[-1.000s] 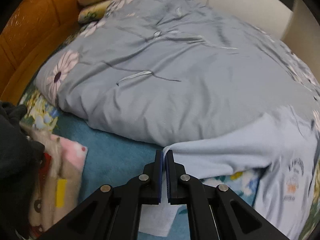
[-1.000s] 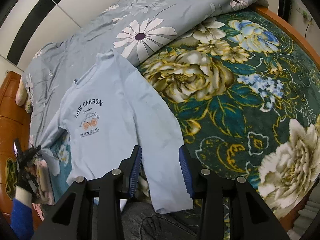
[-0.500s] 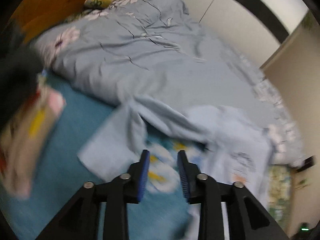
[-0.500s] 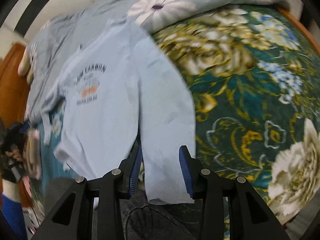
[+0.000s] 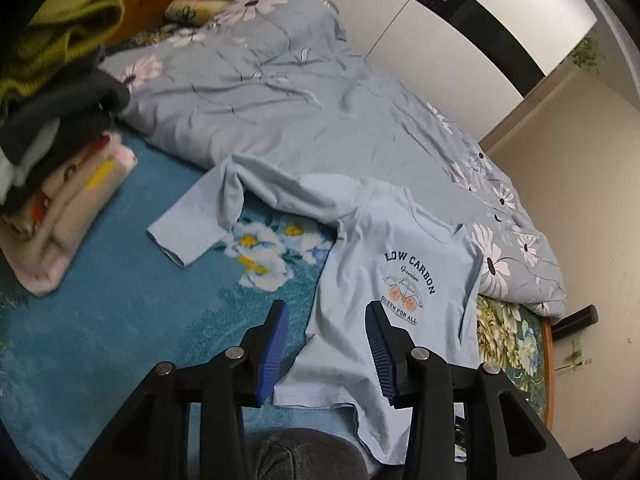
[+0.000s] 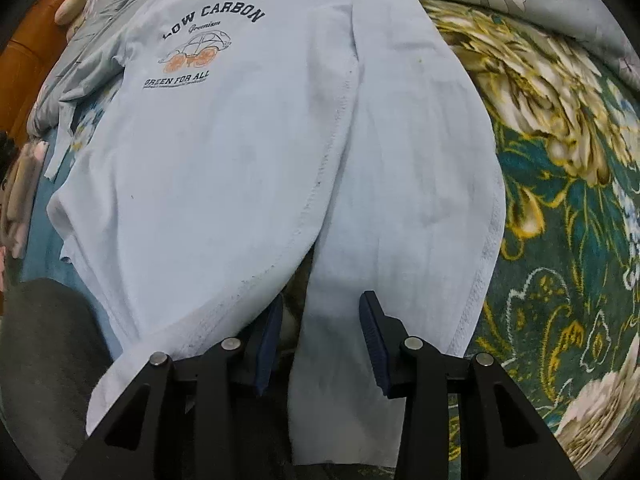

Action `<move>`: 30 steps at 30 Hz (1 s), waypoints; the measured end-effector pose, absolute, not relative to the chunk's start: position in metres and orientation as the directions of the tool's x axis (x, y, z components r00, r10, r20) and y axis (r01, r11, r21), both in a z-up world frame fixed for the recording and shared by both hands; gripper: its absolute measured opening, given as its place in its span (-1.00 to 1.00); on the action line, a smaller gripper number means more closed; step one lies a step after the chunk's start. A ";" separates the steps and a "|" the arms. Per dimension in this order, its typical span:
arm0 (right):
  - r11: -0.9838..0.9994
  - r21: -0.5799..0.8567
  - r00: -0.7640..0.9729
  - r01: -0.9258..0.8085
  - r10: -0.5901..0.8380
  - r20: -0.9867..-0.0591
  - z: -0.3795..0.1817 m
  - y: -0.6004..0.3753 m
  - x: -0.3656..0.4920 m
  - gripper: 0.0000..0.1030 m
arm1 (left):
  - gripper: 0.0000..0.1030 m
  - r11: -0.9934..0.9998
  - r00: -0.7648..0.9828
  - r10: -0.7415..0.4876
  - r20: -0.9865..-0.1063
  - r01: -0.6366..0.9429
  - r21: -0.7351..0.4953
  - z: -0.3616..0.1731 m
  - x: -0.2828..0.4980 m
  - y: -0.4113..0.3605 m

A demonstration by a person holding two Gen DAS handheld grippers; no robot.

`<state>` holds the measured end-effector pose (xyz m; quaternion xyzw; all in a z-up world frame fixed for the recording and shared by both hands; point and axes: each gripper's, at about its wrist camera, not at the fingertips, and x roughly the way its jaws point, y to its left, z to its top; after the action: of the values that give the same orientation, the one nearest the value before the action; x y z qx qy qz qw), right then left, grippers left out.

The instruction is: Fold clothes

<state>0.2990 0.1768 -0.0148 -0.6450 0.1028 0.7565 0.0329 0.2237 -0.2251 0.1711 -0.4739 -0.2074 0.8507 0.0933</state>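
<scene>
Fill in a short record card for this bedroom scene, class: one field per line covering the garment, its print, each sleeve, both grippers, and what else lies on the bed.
garment: pale blue long-sleeved cotton shirt, spread front up on the bed
print: LOW CARBON, a car drawing, GREEN FOR ALL
far sleeve: stretched sideways, cuff on the teal floral bedspread
near sleeve: lies along the body
left gripper: open, above the hem, holding nothing
right gripper: open, straddling the near sleeve's end
bedding: grey daisy-print duvet
other: pile of folded clothes
</scene>
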 end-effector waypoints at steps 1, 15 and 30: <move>-0.978 0.100 -0.171 -0.185 -0.069 -0.983 -0.014 0.178 0.301 -0.56 | -0.14 -0.898 -0.533 0.354 -0.768 0.035 -0.438 0.173 0.224 -0.223; -0.842 0.279 -0.399 -0.462 -0.084 -0.913 0.044 0.344 0.355 -0.86 | -0.13 -0.918 -0.450 0.348 -0.823 0.014 -0.396 0.164 0.223 -0.186; -0.980 0.197 -0.257 -0.010 -0.188 -0.948 -0.008 0.200 0.304 0.05 | 0.07 -0.940 -0.434 0.327 -0.839 -0.061 -0.335 0.178 0.218 -0.147</move>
<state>0.3040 0.1996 -0.0078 -0.6068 0.0817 0.7886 -0.0563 0.2178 -0.1471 0.1782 -0.5190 -0.1281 0.8371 0.1160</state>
